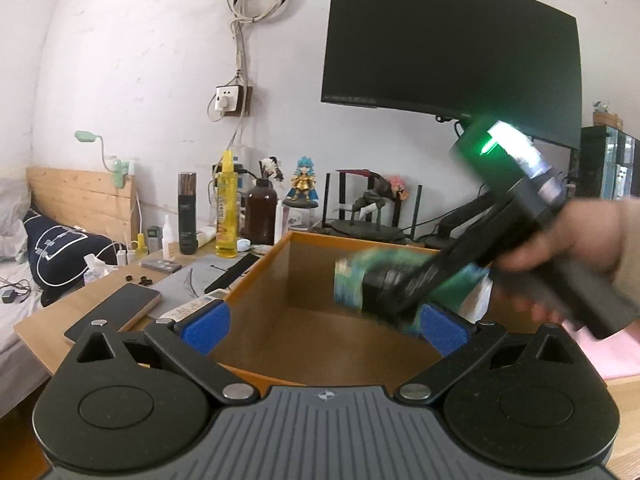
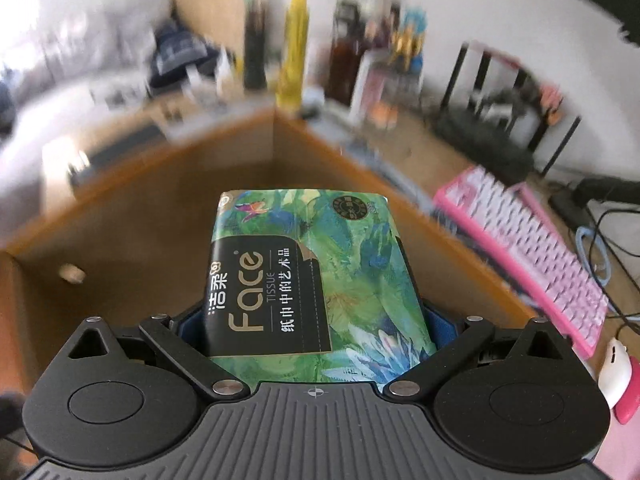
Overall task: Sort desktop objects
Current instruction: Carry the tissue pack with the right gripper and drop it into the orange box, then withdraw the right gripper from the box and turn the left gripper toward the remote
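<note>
Right claw [image 2: 316,332]: we had it clenched on the tissue pack [image 2: 312,276], long axis pointing forward, over the box [image 2: 160,184].
Left claw [image 1: 325,326]: released, nearer the box's front rim.

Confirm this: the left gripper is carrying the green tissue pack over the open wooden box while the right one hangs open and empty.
Sides swapped. The right wrist view shows the right gripper shut on the tissue pack over the wooden box; the left gripper hangs open and empty.
</note>
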A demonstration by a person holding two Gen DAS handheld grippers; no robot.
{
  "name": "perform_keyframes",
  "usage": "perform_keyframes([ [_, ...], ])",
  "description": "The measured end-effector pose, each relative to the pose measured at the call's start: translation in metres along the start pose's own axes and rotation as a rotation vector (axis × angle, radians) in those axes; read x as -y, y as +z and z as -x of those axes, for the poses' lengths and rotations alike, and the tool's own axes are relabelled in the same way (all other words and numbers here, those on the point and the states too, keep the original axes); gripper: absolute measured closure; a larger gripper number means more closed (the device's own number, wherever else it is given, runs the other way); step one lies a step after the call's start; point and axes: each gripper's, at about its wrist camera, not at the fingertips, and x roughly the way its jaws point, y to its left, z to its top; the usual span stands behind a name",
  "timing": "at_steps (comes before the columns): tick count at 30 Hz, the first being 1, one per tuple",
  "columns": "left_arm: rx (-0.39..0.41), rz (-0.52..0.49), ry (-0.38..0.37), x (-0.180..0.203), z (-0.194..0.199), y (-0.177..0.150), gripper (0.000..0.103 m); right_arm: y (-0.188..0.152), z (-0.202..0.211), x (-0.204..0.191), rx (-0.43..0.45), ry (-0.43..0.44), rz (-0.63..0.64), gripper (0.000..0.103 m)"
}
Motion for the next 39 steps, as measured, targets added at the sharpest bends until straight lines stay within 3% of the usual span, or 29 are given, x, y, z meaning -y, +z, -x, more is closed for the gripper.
perform_keyframes([
  [6, -0.009, -0.001, -0.007, -0.005, -0.005, -0.005, 0.0, -0.006, -0.043, -0.022, -0.128, -0.012, 0.028, 0.003],
  [16, -0.03, 0.001, -0.027, -0.013, -0.012, -0.011, 0.0, -0.006, -0.044, -0.025, -0.177, 0.01, 0.014, 0.002],
  [23, -0.032, 0.008, -0.016, -0.014, -0.011, -0.009, 0.0, -0.004, 0.0, -0.014, -0.074, -0.011, 0.003, 0.0],
  [28, -0.005, 0.005, -0.02, -0.015, -0.003, -0.006, 0.0, -0.014, 0.048, 0.002, 0.06, -0.004, -0.045, 0.0],
  [35, 0.036, -0.005, -0.023, -0.017, 0.003, 0.004, 0.0, -0.05, 0.125, 0.028, 0.289, -0.003, -0.124, 0.0],
  [39, 0.062, -0.002, -0.031, -0.02, 0.006, 0.01, 0.0, -0.093, 0.178, 0.03, 0.443, -0.036, -0.195, 0.0],
])
